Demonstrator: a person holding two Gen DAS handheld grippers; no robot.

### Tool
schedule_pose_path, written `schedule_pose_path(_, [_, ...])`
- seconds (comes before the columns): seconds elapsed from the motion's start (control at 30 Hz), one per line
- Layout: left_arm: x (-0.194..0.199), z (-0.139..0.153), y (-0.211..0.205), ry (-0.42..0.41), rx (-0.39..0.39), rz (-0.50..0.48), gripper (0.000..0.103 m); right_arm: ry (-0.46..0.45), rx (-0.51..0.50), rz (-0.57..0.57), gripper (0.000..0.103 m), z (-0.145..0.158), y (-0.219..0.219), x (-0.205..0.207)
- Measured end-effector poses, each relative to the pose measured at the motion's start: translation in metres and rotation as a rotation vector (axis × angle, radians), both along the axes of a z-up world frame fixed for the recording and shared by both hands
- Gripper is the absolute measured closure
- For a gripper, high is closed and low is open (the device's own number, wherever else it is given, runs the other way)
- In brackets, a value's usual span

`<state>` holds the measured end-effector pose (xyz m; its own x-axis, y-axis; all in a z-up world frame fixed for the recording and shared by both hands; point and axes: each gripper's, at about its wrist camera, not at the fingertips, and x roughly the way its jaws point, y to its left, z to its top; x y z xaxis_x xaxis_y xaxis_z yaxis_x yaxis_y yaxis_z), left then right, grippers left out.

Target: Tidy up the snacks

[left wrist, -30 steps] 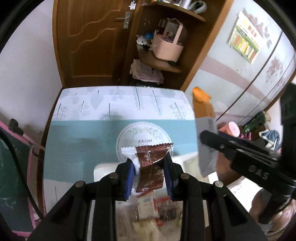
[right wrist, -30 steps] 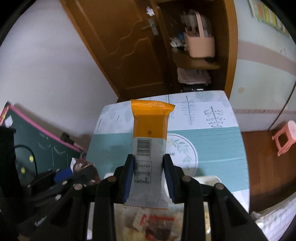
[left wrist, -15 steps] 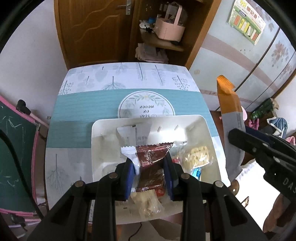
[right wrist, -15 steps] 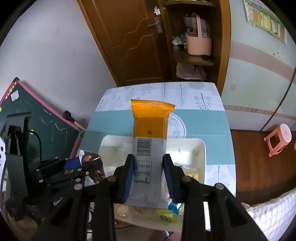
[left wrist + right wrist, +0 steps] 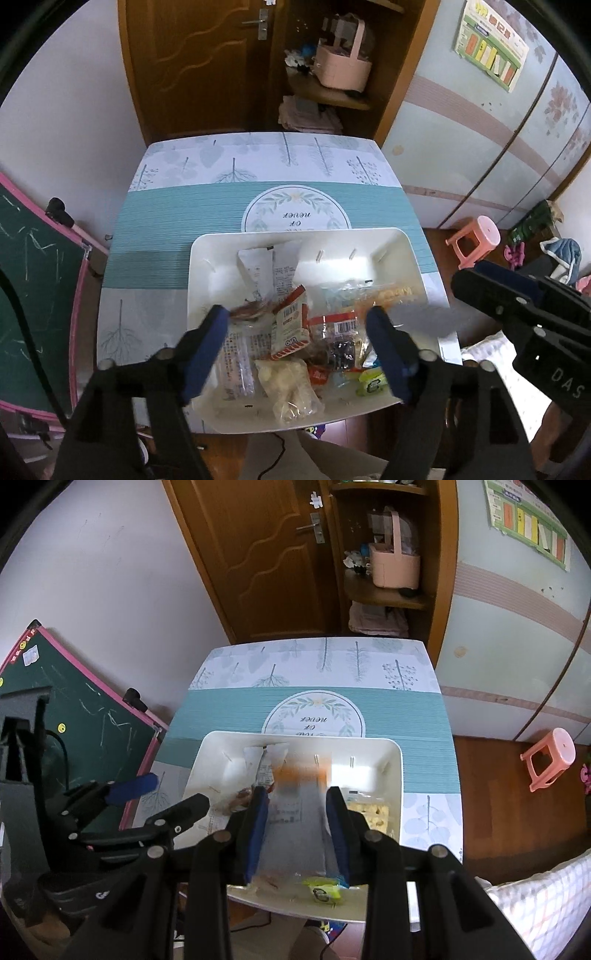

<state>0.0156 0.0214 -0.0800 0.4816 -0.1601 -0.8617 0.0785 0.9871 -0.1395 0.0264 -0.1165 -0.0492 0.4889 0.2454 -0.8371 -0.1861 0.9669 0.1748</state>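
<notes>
Left wrist view: one white bin (image 5: 413,247); left hand-held gripper (image 5: 295,325) opening, empty; right one (image 5: 295,805) grasping one packet (image 5: 295,812).

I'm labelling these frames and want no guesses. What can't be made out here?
- Orange-and-grey packet, right wrist view: motion-blurred between the right tool fingers; print unreadable.
- White bin near edge, both views: hidden by tool fingers.
- Left tool, opening, nothing between its fingers: which packet it dropped is unclear.
- Snack labels: too small.
</notes>
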Motion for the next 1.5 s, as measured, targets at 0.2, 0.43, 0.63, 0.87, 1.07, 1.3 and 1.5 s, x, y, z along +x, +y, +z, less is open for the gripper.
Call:
schedule_pose_path(0.2, [0.0,-0.001,-0.002,0.01,0.005,-0.002,0.019,0.004,-0.007,-0.012,0.065,0.001,-0.002,-0.002])
schedule_pose_path(0.43, [-0.002,0.008,-0.008,-0.019,0.05,-0.006,0.018,0.002,-0.004,-0.024,0.058,0.004,-0.005,-0.005])
schedule_pose_path(0.63, [-0.004,0.018,-0.009,-0.037,0.067,-0.004,0.015,-0.018,-0.005,-0.024,0.056,0.009,-0.006,-0.006])
schedule_pose_path(0.87, [-0.007,0.029,-0.01,-0.056,0.083,-0.007,0.014,-0.034,-0.005,-0.034,0.055,0.016,-0.007,-0.008])
schedule_pose_path(1.07, [-0.01,0.039,-0.008,-0.078,0.092,0.0,0.013,-0.049,-0.001,-0.037,0.052,0.025,-0.006,-0.01])
schedule_pose_path(1.3, [-0.017,0.048,-0.007,-0.099,0.102,0.022,0.012,-0.081,0.003,-0.041,0.049,0.035,-0.003,-0.018])
schedule_pose_path(1.5, [-0.022,0.053,-0.006,-0.114,0.112,0.033,0.012,-0.09,0.009,-0.058,0.049,0.037,-0.002,-0.022])
